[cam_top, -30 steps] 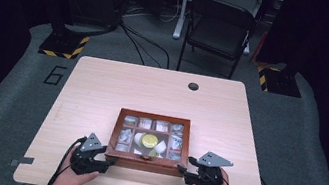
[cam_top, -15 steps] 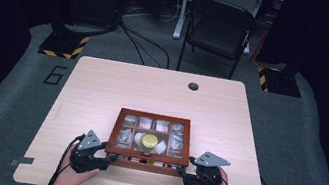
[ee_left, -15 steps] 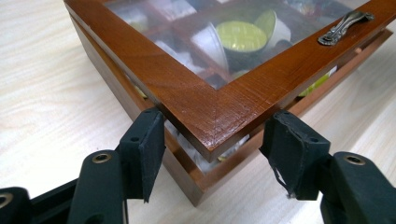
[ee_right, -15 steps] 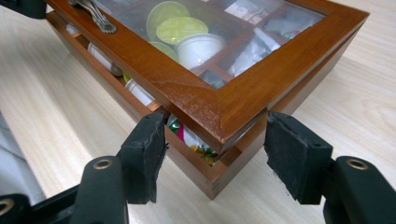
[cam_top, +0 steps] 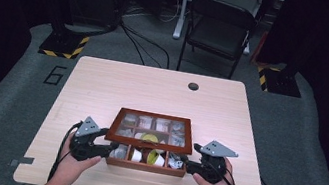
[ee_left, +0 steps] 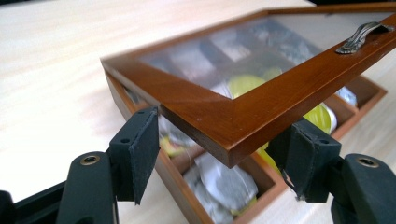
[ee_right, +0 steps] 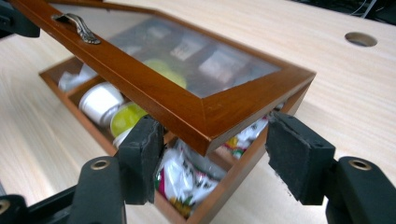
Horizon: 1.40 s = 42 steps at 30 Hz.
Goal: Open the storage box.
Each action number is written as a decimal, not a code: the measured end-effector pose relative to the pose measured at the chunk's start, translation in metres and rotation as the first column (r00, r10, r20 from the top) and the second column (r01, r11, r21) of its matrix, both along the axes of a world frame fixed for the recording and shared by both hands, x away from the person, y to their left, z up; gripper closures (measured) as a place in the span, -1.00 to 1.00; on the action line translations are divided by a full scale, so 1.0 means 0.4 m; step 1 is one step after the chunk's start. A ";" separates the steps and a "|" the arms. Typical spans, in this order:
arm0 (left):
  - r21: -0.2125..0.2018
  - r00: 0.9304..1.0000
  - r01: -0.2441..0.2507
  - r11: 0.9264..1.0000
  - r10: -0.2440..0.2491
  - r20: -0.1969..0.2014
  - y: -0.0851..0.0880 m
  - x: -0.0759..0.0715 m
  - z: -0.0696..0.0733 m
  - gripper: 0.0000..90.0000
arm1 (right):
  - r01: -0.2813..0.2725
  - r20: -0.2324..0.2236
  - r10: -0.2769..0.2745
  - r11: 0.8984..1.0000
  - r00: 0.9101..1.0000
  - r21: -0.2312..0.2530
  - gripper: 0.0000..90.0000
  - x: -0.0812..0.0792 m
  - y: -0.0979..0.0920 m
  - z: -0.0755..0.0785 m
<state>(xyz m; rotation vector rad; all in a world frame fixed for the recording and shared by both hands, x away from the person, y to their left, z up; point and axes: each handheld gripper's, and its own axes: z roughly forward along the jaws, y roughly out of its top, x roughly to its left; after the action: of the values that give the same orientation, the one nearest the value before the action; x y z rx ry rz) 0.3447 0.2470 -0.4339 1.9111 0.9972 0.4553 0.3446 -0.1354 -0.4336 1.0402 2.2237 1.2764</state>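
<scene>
Dark floor and a folding chair [cam_top: 220, 26] ring the pale wooden table [cam_top: 152, 90] in the high view, where the wooden box [cam_top: 145, 165] sits near the front edge with its glass lid [cam_top: 151, 130] propped up by the left gripper [cam_top: 109, 151] and right gripper [cam_top: 182, 164] at its front corners; a second ago the lid lay flat. The left gripper view has that gripper's half-open jaws, just widened, straddling the lid's corner [ee_left: 229, 121] without pinching, likely to lift from beneath. The right gripper view matches: its jaws, also just opened, flank the other corner [ee_right: 205, 123] above packets [ee_right: 187, 179] and capsules [ee_right: 100, 102].

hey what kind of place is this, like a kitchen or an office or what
Probably a lab or studio set up for recording, not a kitchen: the light wooden table stands on grey carpet among dark curtains, with a black folding chair, loose floor cables and yellow-and-black hazard-striped stand bases behind it.
</scene>
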 end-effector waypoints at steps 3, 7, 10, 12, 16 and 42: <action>-0.014 1.000 0.000 1.000 0.000 0.014 0.001 0.014 0.022 -0.24 | 0.007 0.013 -0.007 1.000 1.000 0.005 -0.18 0.019 0.003 0.021; -0.028 0.999 -0.001 1.000 0.002 0.032 0.001 0.037 0.055 -0.20 | 0.024 0.012 -0.025 0.999 1.000 0.038 -0.16 0.056 0.011 0.057; -0.032 0.999 -0.004 0.999 0.006 0.046 0.000 0.056 0.076 -0.20 | 0.033 0.007 -0.033 0.998 0.999 0.049 -0.14 0.071 0.014 0.070; -0.035 0.998 -0.008 0.999 0.010 0.057 -0.002 0.073 0.096 -0.19 | 0.049 0.018 -0.050 0.998 0.999 0.050 -0.13 0.089 0.021 0.087; -0.044 0.998 -0.014 0.999 0.017 0.066 -0.003 0.091 0.112 -0.19 | 0.065 0.035 -0.067 0.997 0.997 0.050 -0.12 0.114 0.030 0.108; -0.047 0.994 -0.066 0.997 0.070 0.090 -0.004 0.229 0.070 0.09 | 0.098 0.050 -0.100 0.994 0.994 0.049 -0.11 0.223 0.048 0.140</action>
<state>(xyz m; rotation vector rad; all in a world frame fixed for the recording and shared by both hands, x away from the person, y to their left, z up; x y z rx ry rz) 0.4364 0.2453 -0.4057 1.8057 1.0066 0.5508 0.4337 -0.1164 -0.3775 1.1065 2.0862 1.3028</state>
